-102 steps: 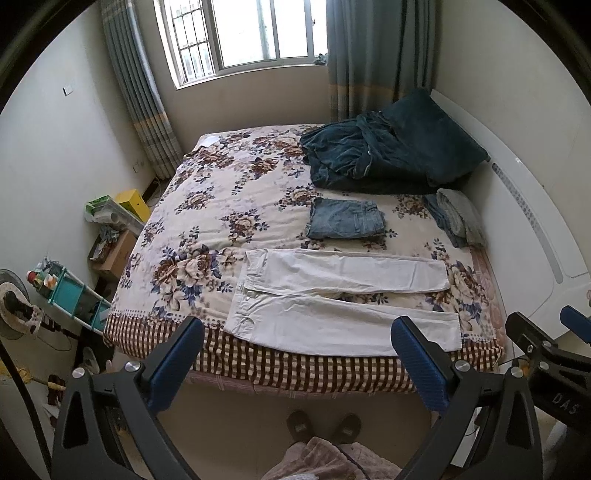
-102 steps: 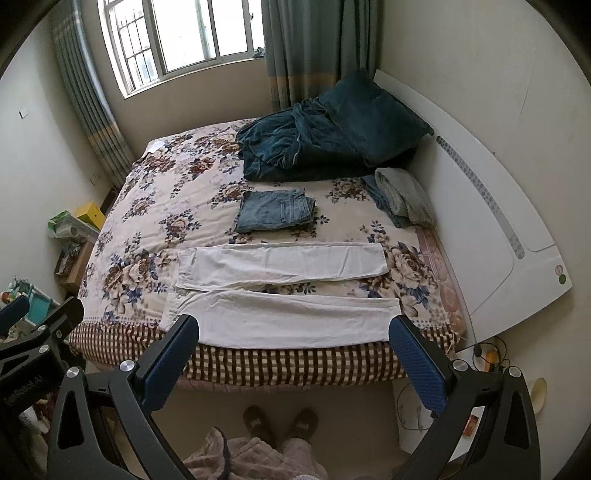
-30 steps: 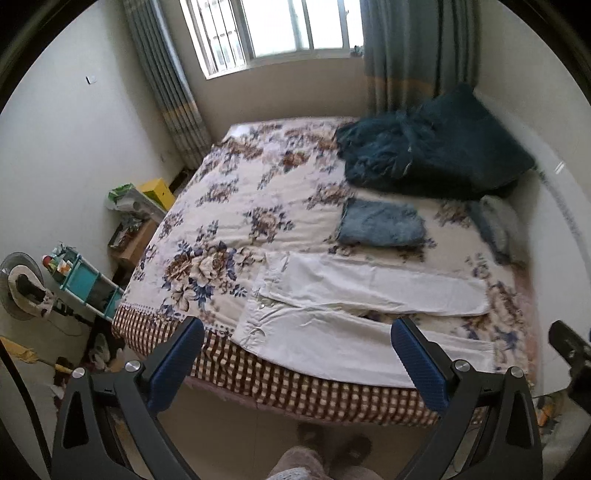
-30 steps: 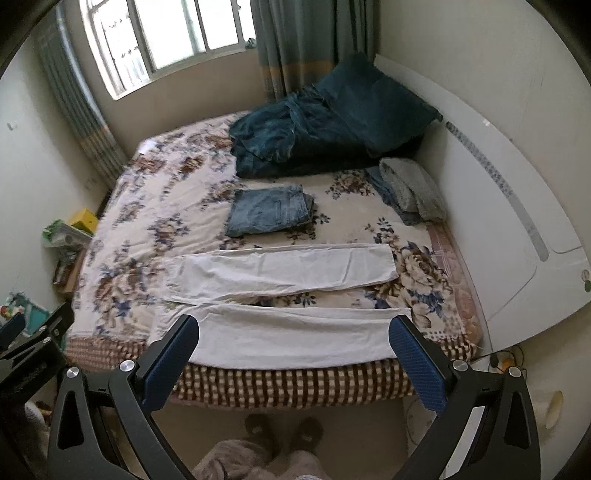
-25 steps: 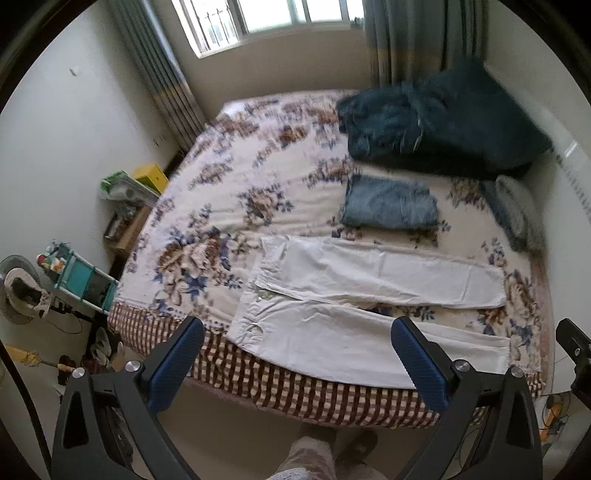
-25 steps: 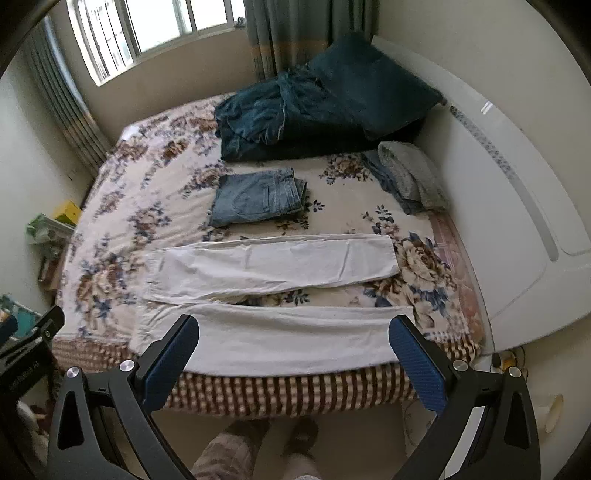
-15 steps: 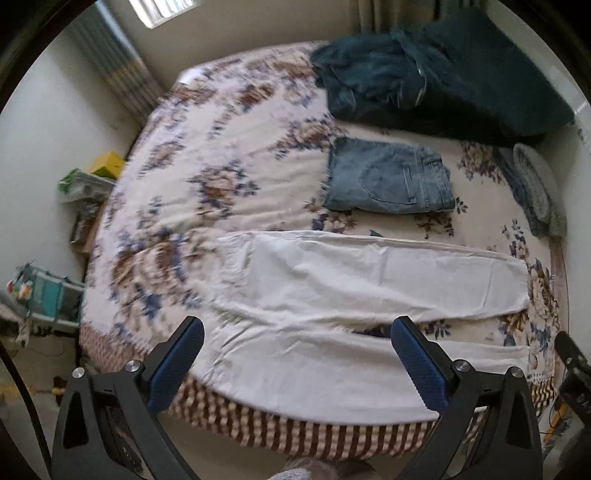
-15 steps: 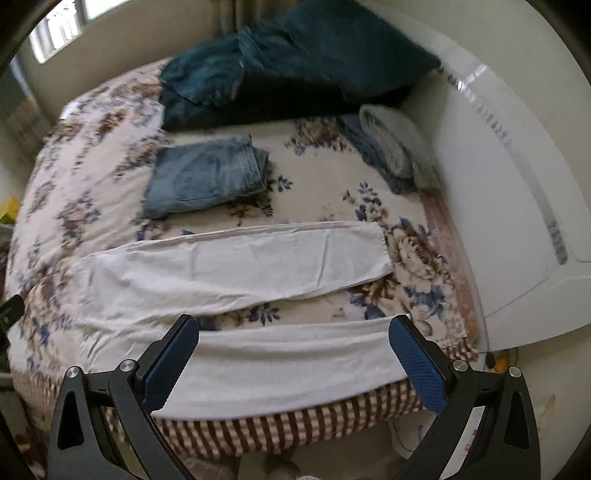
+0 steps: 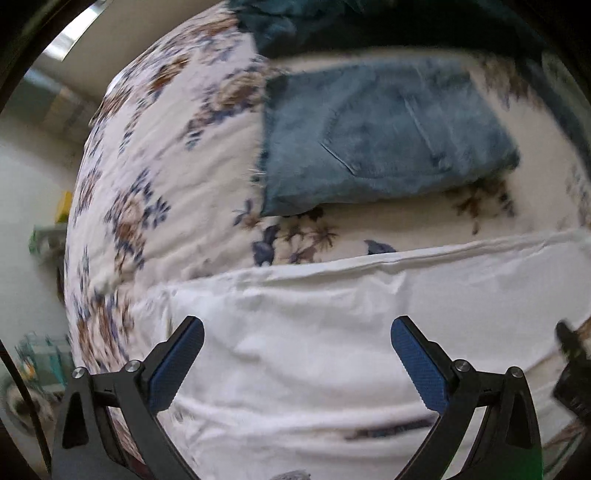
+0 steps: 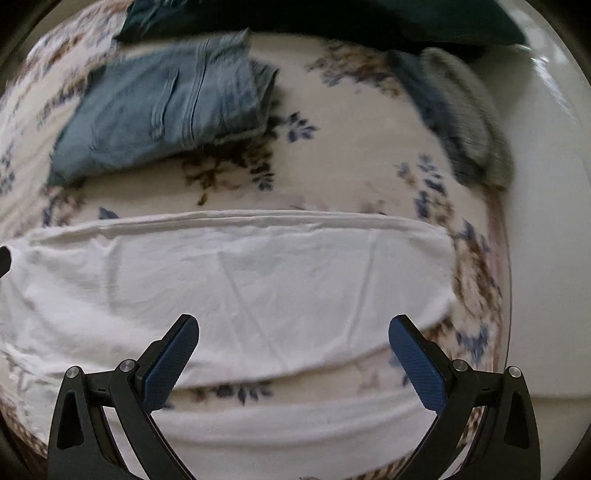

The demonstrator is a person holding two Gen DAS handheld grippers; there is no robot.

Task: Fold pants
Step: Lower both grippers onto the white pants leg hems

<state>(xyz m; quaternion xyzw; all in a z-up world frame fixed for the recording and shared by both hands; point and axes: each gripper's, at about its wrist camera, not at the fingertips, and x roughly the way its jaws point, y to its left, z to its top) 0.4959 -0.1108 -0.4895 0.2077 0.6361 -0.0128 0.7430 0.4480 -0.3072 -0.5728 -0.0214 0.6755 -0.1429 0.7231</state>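
White pants [image 9: 332,332] lie spread flat near the front edge of a bed covered with a floral quilt [image 9: 155,206], their two legs running side by side across both views with a narrow strip of quilt showing between them. In the left wrist view the left gripper [image 9: 297,350] hangs over the waist end of the pants with its blue-padded fingers [image 9: 177,365] spread wide apart and nothing between them. The right wrist view shows the right gripper [image 10: 293,350] above the cuff end of the pants [image 10: 240,288], its blue pads [image 10: 168,365] likewise wide apart and holding nothing; the far leg's cuff ends just short of the quilt's right border. Whether either gripper's fingers touch the cloth cannot be told. Beyond the pants, well apart from them, folded blue jeans [image 9: 380,136] rest on the quilt, seen also from the right side [image 10: 162,107]. A dark teal blanket [image 10: 332,18] is heaped at the far end of the bed, and a grey folded garment [image 10: 465,118] lies near the white headboard [image 10: 546,221]. Both views are blurred.
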